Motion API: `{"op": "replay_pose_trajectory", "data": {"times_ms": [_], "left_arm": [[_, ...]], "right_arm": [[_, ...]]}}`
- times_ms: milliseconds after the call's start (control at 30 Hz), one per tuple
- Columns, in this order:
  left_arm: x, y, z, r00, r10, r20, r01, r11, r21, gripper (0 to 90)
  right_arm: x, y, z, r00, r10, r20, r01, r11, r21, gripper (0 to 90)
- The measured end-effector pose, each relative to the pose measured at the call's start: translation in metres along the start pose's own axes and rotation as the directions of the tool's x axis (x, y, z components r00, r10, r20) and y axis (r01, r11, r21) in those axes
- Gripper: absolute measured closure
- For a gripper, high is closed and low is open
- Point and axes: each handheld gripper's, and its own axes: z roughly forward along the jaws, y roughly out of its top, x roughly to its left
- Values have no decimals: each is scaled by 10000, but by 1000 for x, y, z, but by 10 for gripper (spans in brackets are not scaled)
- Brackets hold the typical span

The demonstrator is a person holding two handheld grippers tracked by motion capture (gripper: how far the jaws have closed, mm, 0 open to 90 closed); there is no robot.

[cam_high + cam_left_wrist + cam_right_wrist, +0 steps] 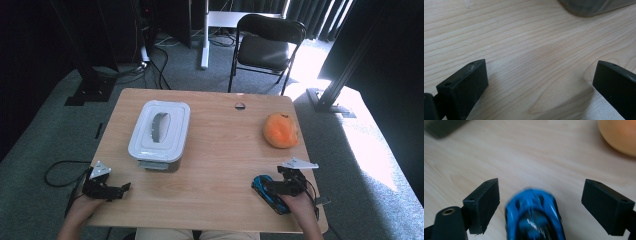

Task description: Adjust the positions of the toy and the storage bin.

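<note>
Both pairs of jaws stand wide apart. The right gripper (pixel 540 202) straddles a blue toy car (pixel 534 216) without touching it, a gap of bare wood showing on each side of the car. The left gripper (pixel 540 87) has only wood grain between its jaws.

In the high view the car (pixel 267 192) sits at about five o'clock on the table (pixel 220 150), close to the near edge. Its long axis runs from roughly ten o'clock to four o'clock, and its rounded nose points toward ten o'clock, away from the right hand (pixel 300 205).

A rectangular plastic container (pixel 160 134), white-lidded with rounded corners and a grey handle, stands at about ten o'clock; the lid is on, so its contents cannot be seen. A soft, round orange plush (pixel 281 130) lies at two o'clock. The table is pale wood with clear grain. The car's body is glossy blue with dark windows.
</note>
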Motion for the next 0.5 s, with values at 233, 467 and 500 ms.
{"op": "replay_pose_trajectory", "data": {"times_ms": [233, 467, 500], "left_arm": [[0, 0, 0, 10000, -37, 17, 37, 10000, -5, 5], [1, -1, -1, 10000, -72, 48, 73, 10000, -35, 5], [1, -1, -1, 9999, -87, 56, 87, 10000, -37, 5]], "right_arm": [[5, -23, -2, 9985, -549, -26, 550, 9950, 838, 102], [7, -33, 5, 9937, -1077, 319, 1013, 9820, 1595, 137], [7, -34, 7, 9919, -1227, 343, 1152, 9786, 1703, 137]]}}
